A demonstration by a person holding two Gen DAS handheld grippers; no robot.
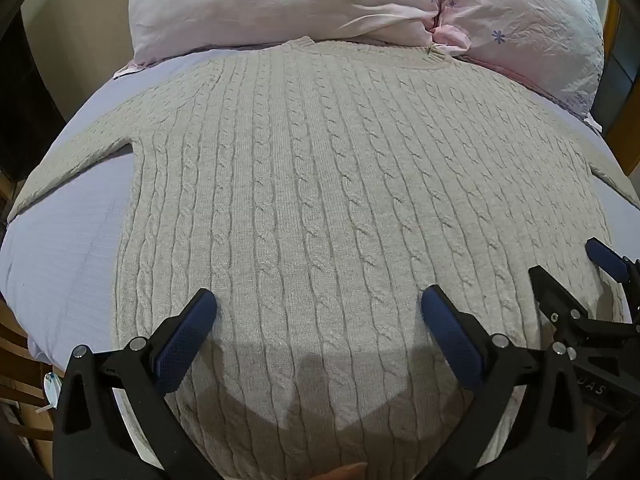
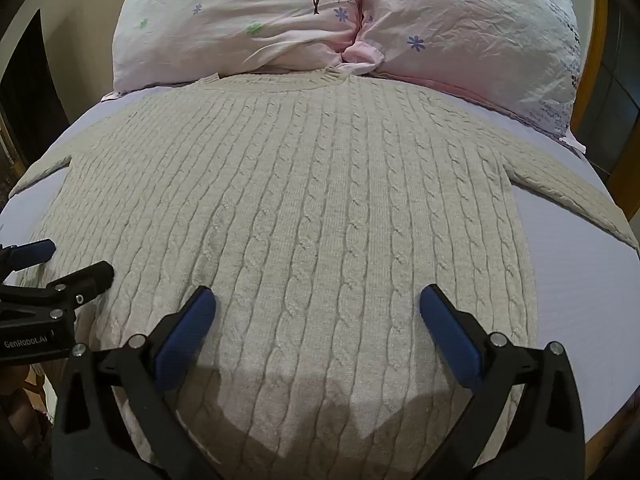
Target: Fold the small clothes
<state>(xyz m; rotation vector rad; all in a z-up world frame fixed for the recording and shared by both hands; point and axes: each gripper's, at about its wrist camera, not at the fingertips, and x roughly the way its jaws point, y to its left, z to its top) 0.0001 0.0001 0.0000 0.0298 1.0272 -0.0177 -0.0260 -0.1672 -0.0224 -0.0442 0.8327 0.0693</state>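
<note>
Left wrist: sweater [image 1: 320, 184] flat below spread L tongs [image 1: 320, 312]

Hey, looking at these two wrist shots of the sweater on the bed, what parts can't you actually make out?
- Sweater hem: both views, hidden below the left tool and right tool and their shadows.
- Sleeve cuffs: left cuff runs off the left wrist view's edge, right cuff off the right wrist view's.
- Neck opening: partly tucked against the pillows.
- Whether either tool touches the knit: cannot tell.
</note>
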